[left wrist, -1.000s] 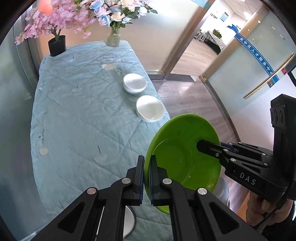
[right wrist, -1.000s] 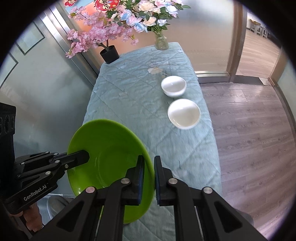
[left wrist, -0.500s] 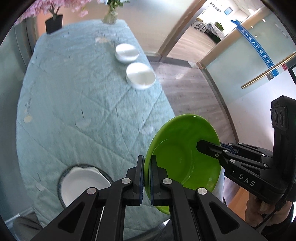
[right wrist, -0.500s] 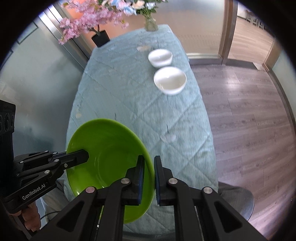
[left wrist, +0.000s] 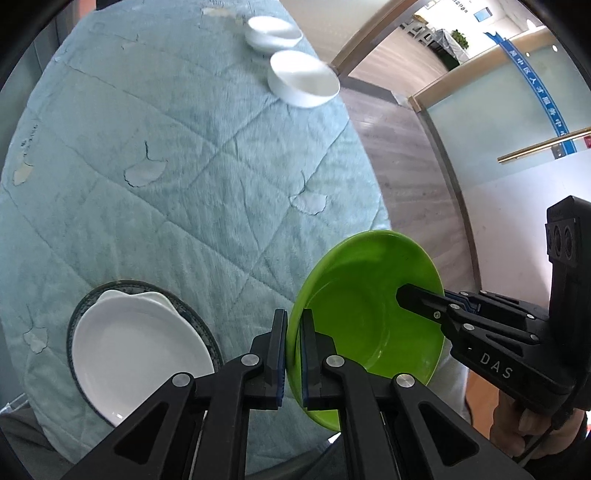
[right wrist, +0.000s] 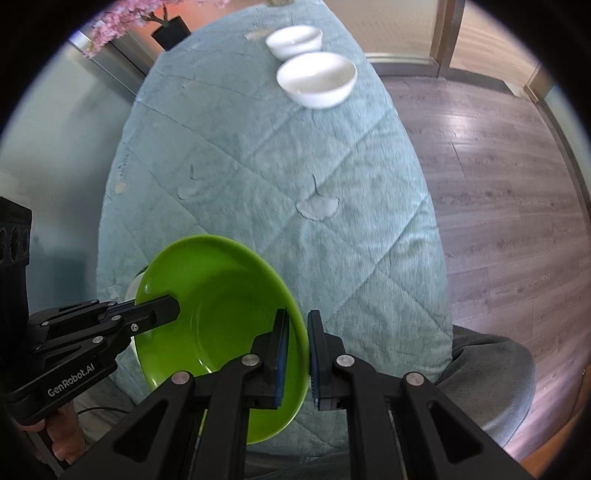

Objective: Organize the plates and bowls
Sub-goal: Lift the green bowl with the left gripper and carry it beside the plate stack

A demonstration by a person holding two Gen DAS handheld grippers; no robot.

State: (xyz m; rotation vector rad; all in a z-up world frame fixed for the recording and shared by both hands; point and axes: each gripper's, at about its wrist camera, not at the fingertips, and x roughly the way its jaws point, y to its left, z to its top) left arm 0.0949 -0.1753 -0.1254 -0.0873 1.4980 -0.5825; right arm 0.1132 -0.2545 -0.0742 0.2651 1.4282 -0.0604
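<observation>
A green plate hangs above the near end of the table, held from both sides. My left gripper is shut on its left rim. My right gripper clamps the opposite rim of the same plate. In the left wrist view a white dish lies on a dark-rimmed plate at the near left, just left of the green plate. Two white bowls stand at the far right of the table; they also show in the right wrist view.
The table wears a light blue quilted cloth. A pink flower pot stands at its far end. Wooden floor lies to the right, with glass walls and a doorway beyond.
Both grippers have carried the green plate back toward the near end of the table and lower. The white dish on the dark-rimmed plate has come into view at the left.
</observation>
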